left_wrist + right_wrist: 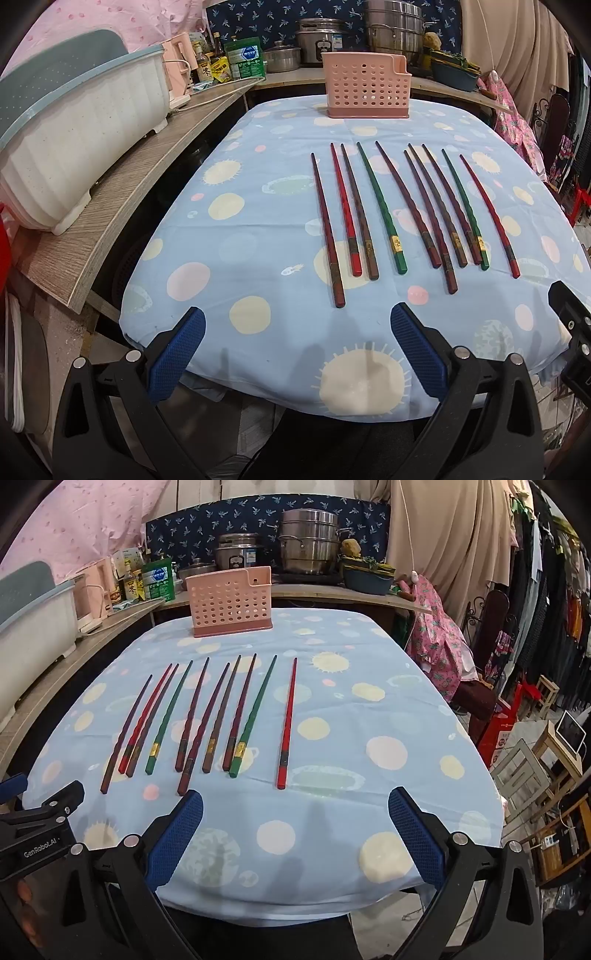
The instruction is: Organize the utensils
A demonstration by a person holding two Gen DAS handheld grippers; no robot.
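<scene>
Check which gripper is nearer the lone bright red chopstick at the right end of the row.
Right. The right gripper hangs just short of the red chopstick; the left gripper sits at the row's other end.

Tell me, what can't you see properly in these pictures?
- Inside of the pink basket: both views; its holed front wall hides the contents.
- Gold bands on the green chopsticks: both views; markings too small to read.
- Bottle labels: left wrist view; small and blurred.
- White dish rack: cut off by the left edge.
</scene>
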